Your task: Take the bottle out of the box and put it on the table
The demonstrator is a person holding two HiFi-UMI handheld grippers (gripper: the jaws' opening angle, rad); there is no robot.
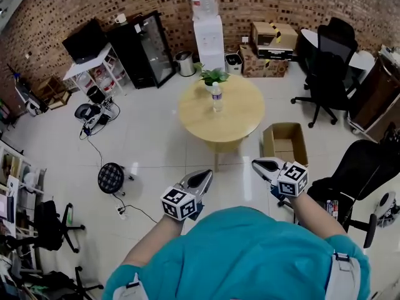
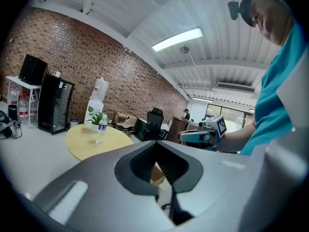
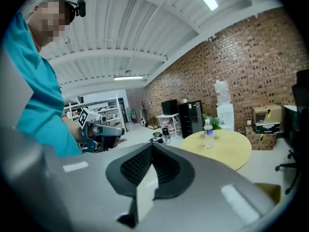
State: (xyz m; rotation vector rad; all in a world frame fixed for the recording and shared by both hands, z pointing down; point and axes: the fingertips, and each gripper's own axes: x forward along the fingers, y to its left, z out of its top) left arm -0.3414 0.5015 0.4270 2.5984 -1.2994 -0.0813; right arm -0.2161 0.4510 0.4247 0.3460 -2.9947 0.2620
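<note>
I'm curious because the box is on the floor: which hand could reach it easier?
Probably the right. The right gripper hangs just in front of the box, while the left gripper sits farther over, facing the table.

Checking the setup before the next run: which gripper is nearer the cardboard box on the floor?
Right. The right gripper sits just short of the cardboard box, at its near-left corner; the left gripper is farther off to the box's left, in front of the round table.

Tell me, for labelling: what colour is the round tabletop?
The round table is pale yellow, clearest in the head view.
</note>
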